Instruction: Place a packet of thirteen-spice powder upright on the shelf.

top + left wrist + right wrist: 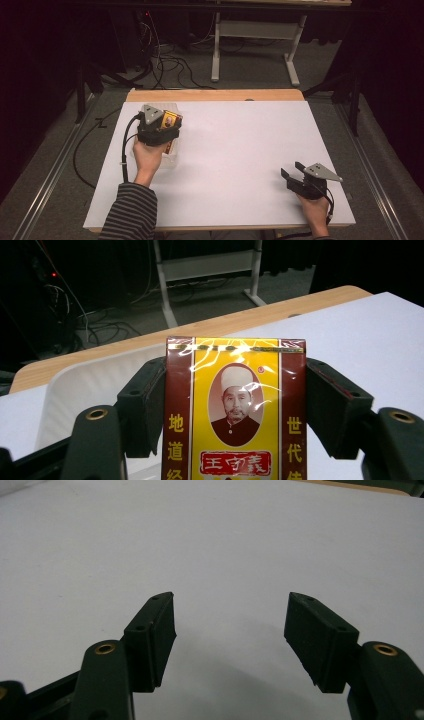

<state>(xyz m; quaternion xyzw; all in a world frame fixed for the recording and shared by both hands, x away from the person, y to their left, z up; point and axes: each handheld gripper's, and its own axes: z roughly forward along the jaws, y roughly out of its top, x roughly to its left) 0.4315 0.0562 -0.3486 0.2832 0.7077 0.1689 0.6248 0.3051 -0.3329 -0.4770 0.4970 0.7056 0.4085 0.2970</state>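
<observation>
High view: a yellow-and-red packet [170, 121] is gripped by the left gripper [159, 131] above a clear tray [170, 161].
Right gripper [230, 630]: jaws spread wide, nothing held, white table [240, 150] beneath.

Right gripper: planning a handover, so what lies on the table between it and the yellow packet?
Nothing: the high view shows bare white table between right gripper and yellow packet.

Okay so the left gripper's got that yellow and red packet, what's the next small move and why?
Probably lower the packet into the clear tray and open the left gripper. Its jaws clamp the packet's sides above the tray; the right gripper rests open, apart.
</observation>
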